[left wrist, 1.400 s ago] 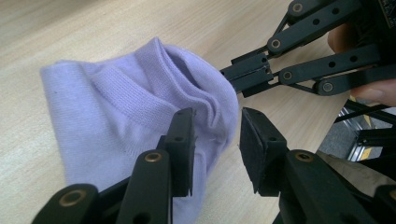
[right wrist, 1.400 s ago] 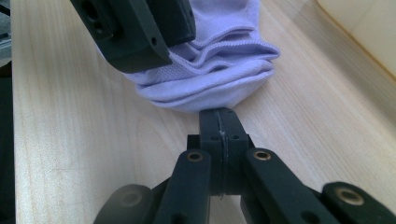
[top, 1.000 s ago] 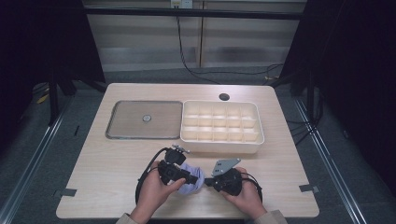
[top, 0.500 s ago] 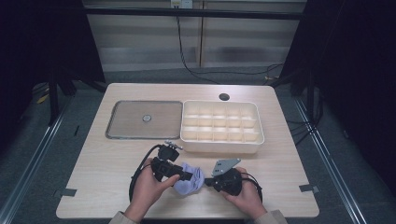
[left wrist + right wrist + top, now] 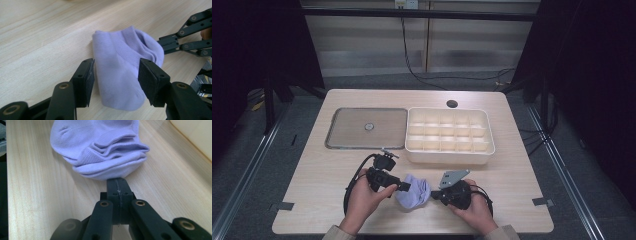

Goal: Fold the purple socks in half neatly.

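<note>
My left gripper [image 5: 116,80] jaws just opening, astride lilac sock [image 5: 125,67], pads clear; my right gripper [image 5: 117,185] clenched tight, tips at sock edge, grip unclear.

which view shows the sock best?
Left gripper view: the lilac sock shows nearly whole, folded on the table. The right gripper view shows its stacked folded edges close up; the high view shows a small bundle between the hands.

Left gripper [image 5: 115,82] & right gripper [image 5: 117,188]: black jaws w/ brass rivets, black cables; beige sleeves [image 5: 342,233].
</note>
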`<state>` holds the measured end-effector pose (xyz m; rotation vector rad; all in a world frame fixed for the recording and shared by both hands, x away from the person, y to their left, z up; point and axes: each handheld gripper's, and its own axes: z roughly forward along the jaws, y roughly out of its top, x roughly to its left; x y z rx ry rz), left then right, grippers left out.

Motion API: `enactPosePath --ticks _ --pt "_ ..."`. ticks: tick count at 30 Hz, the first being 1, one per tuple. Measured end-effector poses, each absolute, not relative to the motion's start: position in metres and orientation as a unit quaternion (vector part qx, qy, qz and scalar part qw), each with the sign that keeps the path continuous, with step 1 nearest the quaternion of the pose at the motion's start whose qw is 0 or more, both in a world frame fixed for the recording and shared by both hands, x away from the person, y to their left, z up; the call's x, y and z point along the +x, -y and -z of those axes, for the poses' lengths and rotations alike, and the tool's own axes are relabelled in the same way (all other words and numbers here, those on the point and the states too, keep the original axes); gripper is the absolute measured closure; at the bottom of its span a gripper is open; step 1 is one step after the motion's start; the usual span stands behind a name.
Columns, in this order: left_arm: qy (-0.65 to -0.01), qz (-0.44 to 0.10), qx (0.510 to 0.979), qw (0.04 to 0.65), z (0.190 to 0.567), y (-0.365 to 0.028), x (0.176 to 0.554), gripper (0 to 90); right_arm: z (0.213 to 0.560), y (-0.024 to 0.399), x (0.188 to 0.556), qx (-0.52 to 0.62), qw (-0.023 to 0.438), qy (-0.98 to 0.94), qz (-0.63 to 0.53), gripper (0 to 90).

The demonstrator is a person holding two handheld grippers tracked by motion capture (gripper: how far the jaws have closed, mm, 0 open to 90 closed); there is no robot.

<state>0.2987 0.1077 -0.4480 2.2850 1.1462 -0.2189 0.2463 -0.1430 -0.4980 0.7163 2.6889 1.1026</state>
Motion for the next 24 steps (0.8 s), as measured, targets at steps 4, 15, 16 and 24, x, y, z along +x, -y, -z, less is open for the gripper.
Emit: enactPosePath --ticks 4,15,16,24 --pt "-0.438 0.086 0.849 0.283 0.453 -0.112 0.301 46.0 0.498 0.143 0.246 0.238 0.074 -0.896 -0.368 90.0" --pt "-0.459 0.098 0.836 0.283 0.46 -0.121 0.303 47.4 0.498 0.143 0.246 0.239 0.075 -0.896 -0.366 90.0" --pt "-0.459 0.1 0.836 0.282 0.461 -0.121 0.303 47.7 0.498 0.143 0.246 0.24 0.075 -0.896 -0.366 90.0" --pt "-0.461 0.109 0.835 0.281 0.464 -0.124 0.302 50.7 0.498 0.143 0.246 0.24 0.074 -0.896 -0.366 90.0"
